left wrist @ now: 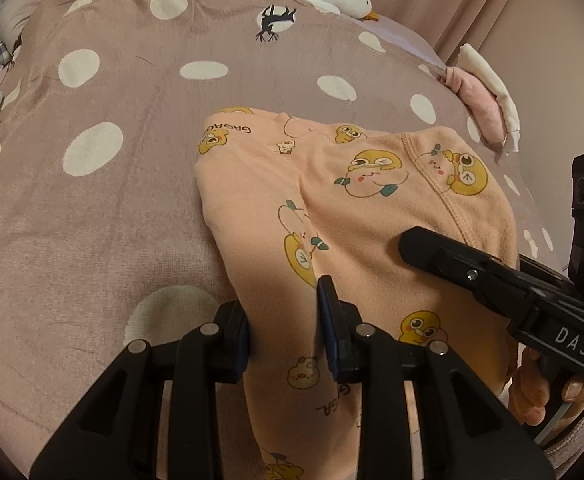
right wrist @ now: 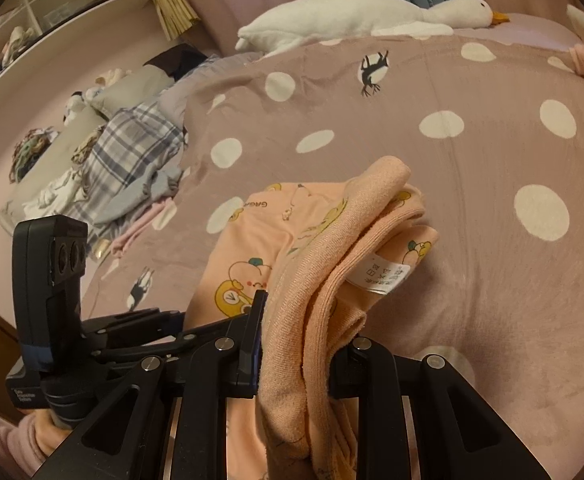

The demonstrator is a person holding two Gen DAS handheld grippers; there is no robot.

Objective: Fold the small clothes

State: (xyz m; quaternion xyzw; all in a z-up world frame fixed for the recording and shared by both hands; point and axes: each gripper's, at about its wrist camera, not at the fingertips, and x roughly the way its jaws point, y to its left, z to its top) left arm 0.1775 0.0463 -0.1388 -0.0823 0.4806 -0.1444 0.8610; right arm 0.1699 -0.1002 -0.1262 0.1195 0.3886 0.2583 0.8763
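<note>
White plush goose [right wrist: 356, 16] lies beyond; both tools, left [left wrist: 284, 320] and right [right wrist: 300, 340], pinch the peach duck-print fleece garment [left wrist: 372, 208], bunched over the dotted mauve bedcover [left wrist: 92, 200].

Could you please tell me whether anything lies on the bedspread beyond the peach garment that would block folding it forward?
Nothing visible does. Both the left gripper and right gripper already hold the peach garment, and the dotted bedspread beyond it is bare up to the plush goose.

White goose plush [right wrist: 356, 16] atop mauve polka-dot blanket [right wrist: 492, 300]; plaid cloth [right wrist: 132, 152] beside.
</note>
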